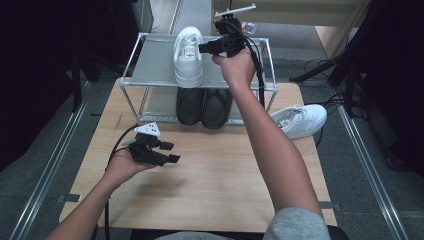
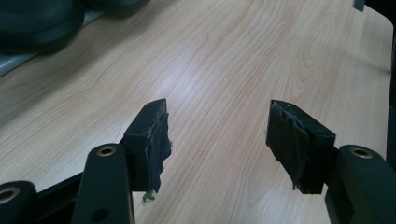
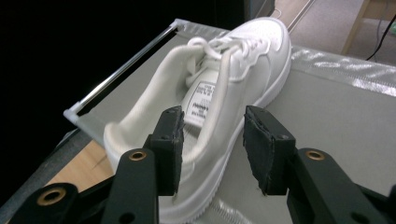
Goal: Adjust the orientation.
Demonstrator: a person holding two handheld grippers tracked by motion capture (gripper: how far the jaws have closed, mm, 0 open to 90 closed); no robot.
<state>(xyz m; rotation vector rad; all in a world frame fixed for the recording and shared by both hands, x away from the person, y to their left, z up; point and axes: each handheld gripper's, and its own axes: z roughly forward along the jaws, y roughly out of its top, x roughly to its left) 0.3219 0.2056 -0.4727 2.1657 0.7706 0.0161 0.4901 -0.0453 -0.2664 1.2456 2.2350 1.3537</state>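
Note:
A white sneaker (image 1: 188, 55) stands on the top shelf of a metal shoe rack (image 1: 150, 60), toe pointing away. My right gripper (image 1: 202, 48) is at its right side, held by a hand reaching over the rack. In the right gripper view the sneaker (image 3: 243, 60) has its side wall between the jaws of that gripper (image 3: 212, 140); one jaw is inside the collar and the other outside, and the pads stand apart from the wall. My left gripper (image 1: 170, 152) hovers open over the wooden table (image 1: 215, 170), with nothing between the jaws (image 2: 217, 128).
A pair of black shoes (image 1: 204, 105) sits on the rack's lower shelf, also seen at the top left of the left gripper view (image 2: 37, 21). A second white sneaker (image 1: 300, 120) lies on the table's right edge beside the rack.

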